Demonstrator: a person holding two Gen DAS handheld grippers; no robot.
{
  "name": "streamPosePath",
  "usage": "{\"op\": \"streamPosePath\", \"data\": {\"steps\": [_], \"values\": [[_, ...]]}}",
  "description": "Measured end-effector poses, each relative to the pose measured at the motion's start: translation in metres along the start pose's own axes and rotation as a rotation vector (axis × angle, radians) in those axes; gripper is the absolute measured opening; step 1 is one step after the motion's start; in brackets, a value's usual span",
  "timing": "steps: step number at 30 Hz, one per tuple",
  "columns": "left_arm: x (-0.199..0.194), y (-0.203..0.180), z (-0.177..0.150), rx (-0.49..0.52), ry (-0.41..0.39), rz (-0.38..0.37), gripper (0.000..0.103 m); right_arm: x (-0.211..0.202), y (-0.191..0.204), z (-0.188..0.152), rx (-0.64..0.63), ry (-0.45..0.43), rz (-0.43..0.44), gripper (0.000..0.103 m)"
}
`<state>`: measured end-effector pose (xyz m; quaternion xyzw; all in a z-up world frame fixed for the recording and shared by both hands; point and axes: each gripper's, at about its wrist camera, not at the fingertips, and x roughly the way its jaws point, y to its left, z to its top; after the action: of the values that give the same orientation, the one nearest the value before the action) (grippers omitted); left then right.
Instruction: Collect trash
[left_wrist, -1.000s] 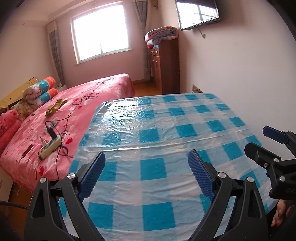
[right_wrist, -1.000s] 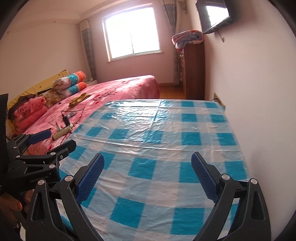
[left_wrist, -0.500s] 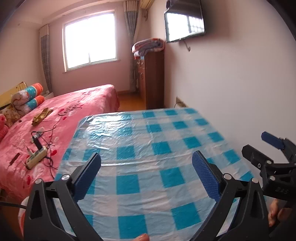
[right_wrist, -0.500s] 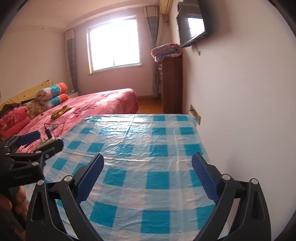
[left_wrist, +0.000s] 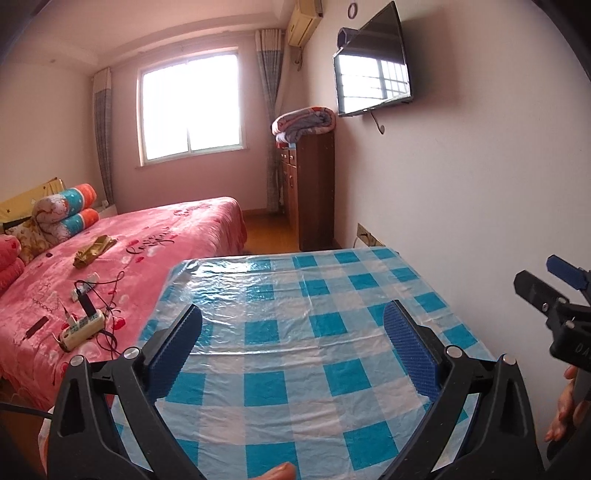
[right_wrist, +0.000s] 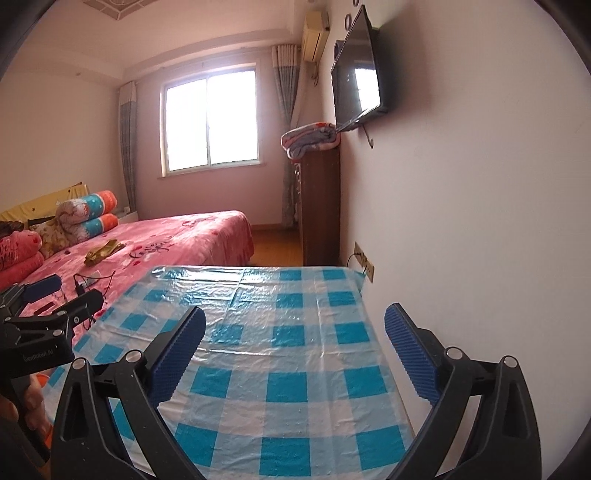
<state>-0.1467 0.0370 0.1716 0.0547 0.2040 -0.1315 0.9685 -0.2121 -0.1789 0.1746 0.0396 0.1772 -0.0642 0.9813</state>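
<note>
Pink bedroom walls close in both views. From my left wrist camera, the checked table (left_wrist: 295, 332) runs off the near edge; its right side meets the wall. My left gripper (left_wrist: 291, 347) stands wide with nothing between its blue pads. My right gripper (left_wrist: 554, 295) is cut off at the right. I can make out no trash on the cloth. From my right wrist camera, my right gripper (right_wrist: 295, 350) also gapes empty over bare checks. Left of the table lies the pink bed (right_wrist: 184, 236), its small clutter too small to name.
</note>
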Motion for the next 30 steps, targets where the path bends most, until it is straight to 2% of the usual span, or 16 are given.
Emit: {"op": "streamPosePath", "data": {"steps": [5, 17, 30], "values": [[-0.002, 0.007, 0.001, -0.033, -0.003, -0.035, 0.099, -0.005, 0.001, 0.004, -0.001, -0.018, -0.008, 0.097], [-0.011, 0.011, 0.004, -0.026, -0.042, 0.0, 0.099, -0.014, 0.008, 0.009, -0.009, -0.046, -0.007, 0.097], [-0.011, 0.01, 0.003, -0.011, -0.037, 0.016, 0.099, -0.001, 0.016, 0.007, -0.022, -0.015, 0.012, 0.097]]}}
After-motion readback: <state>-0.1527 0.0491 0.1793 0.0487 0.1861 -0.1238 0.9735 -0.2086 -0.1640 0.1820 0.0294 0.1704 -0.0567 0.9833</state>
